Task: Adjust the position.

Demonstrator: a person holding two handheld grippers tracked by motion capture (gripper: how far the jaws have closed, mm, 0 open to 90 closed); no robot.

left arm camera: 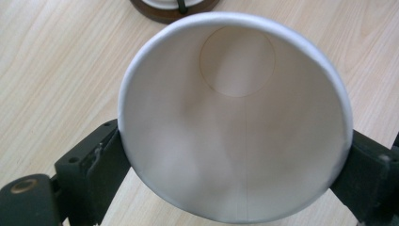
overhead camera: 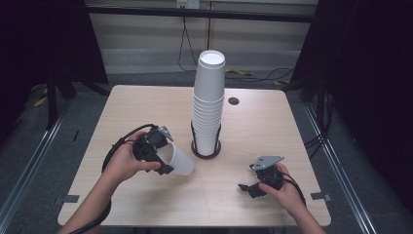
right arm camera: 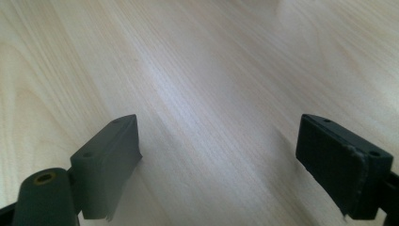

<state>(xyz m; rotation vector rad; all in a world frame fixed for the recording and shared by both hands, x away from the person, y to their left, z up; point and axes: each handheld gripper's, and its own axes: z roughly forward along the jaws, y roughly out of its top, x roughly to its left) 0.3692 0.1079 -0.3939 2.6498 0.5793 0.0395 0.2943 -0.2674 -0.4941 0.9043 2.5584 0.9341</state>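
A single white paper cup [overhead camera: 179,160] lies tilted on its side just left of the stack, and my left gripper [overhead camera: 165,153] is shut on its rim end. In the left gripper view the cup [left arm camera: 235,122] opens toward the camera, squeezed between both black jaws, its round bottom visible inside. A tall stack of white paper cups [overhead camera: 209,105] stands upright in a dark round holder [overhead camera: 206,151] at the table's middle. My right gripper [overhead camera: 249,189] rests low over the table at the front right, open, with bare wood between its fingers [right arm camera: 110,160].
The light wooden table [overhead camera: 146,107] has a small dark round hole [overhead camera: 234,101] at the back right of the stack. Cables and metal rails run along the floor around the table. Dark curtains hang at both sides.
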